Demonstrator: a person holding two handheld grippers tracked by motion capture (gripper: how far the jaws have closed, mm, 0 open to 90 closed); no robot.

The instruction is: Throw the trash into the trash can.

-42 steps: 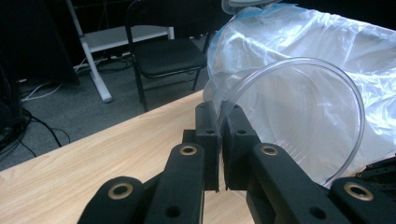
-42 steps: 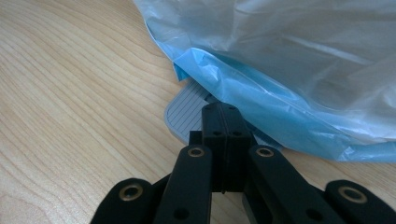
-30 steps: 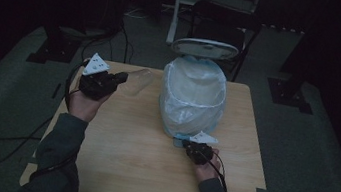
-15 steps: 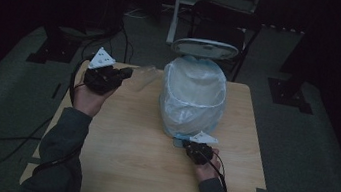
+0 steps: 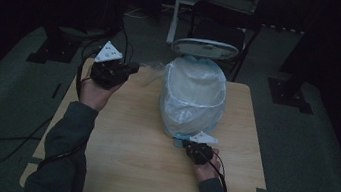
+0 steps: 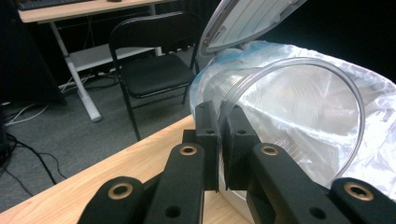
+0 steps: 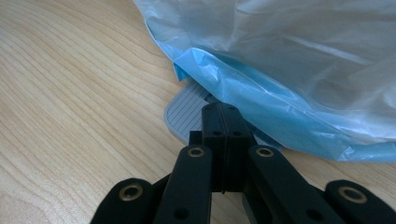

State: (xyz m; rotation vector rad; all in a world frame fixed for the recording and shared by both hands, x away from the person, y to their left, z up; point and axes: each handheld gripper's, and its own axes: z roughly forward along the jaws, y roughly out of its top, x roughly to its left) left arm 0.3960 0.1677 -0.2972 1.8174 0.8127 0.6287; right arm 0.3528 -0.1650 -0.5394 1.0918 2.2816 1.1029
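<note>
A white pedal bin lined with a pale blue bag stands at the back middle of the wooden table, its lid raised. My left gripper is shut on the rim of a clear plastic cup. It holds the cup in the air just left of the bin's top, and the high view shows this gripper above the table's back left corner. My right gripper is shut, with its tips resting on the bin's grey ribbed pedal at the bin's near foot. The right gripper has nothing between its jaws.
A black folding chair and a white desk frame stand behind the table. Cables trail over the grey floor on the left. Bare wood lies in front of the bin and to the left.
My left hand has risen and shifted towards the bin with the cup in its grip. The right hand has stayed on the pedal.
</note>
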